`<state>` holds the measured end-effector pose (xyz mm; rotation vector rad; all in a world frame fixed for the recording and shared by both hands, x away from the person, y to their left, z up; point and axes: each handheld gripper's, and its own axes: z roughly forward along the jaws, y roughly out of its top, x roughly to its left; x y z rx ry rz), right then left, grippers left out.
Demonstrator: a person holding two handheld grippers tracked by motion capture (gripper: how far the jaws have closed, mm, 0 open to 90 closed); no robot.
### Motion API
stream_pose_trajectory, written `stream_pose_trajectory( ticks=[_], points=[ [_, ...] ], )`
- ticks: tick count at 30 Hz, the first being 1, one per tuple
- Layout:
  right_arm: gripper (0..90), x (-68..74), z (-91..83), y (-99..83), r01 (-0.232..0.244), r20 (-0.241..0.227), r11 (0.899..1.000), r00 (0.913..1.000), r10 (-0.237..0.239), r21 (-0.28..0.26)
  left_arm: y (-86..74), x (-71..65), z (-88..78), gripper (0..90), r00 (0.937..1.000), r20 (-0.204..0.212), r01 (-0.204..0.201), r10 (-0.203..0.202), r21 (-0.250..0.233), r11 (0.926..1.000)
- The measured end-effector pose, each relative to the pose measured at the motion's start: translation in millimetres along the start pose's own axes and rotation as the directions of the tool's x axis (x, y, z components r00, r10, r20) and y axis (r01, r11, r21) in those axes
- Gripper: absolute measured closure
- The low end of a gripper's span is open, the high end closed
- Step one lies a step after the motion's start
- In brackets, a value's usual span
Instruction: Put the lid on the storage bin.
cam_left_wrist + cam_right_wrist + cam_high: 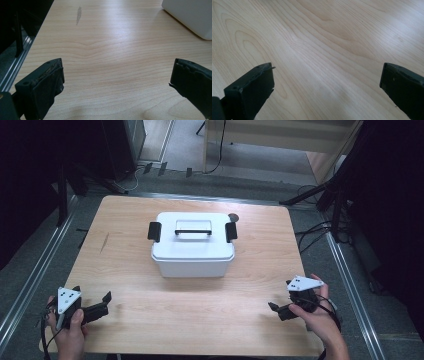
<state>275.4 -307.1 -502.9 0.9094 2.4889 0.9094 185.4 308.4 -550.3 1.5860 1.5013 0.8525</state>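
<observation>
Between both spread grippers' reach sits box (193, 245).

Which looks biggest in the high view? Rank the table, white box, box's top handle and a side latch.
1. table
2. white box
3. top handle
4. side latch; its twin on the far side looks alike.

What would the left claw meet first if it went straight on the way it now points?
Probably nothing soon: the open left claw faces bare wooden table. The white lidded box sits off to the right of its line, so it would likely pass beside it.
</observation>
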Motion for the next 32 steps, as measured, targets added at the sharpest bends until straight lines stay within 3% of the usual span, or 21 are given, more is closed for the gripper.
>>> stream_pose_trajectory(
  ticks=[6, 13, 23, 26, 32],
  points=[
    [0.0, -1.7, -6.3, -22.5, -0.059, 0.036, 0.998, 0.9976, 0.060, -0.029, -0.1, -0.5, -0.1, 0.0, 1.0000, -0.003, -0.001, 0.001, 0.000, 1.0000],
    [0.0, -5.1, -16.3, -50.3, -0.152, 0.052, 0.983, 0.9862, 0.157, -0.099, -0.1, -0.6, -0.4, 0.0, 1.0000, -0.003, -0.003, 0.003, 0.002, 1.0000],
    [0.0, 4.4, -27.3, -83.3, -0.197, 0.085, 0.972, 0.9744, 0.208, -0.130, -0.2, -1.9, -0.2, 0.0, 0.9998, -0.010, -0.017, 0.017, 0.005, 0.9998],
    [0.0, 4.3, -31.3, -92.2, -0.223, 0.091, 0.964, 0.9672, 0.237, -0.147, -0.1, -1.4, 0.3, 0.0, 0.9999, -0.010, -0.008, 0.008, 0.004, 1.0000],
    [0.0, 3.7, -32.5, -97.4, -0.245, 0.091, 0.955, 0.9606, 0.263, -0.170, 0.2, -2.6, 2.0, 0.0, 0.9998, -0.013, -0.016, 0.016, 0.017, 0.9997]
  ],
)
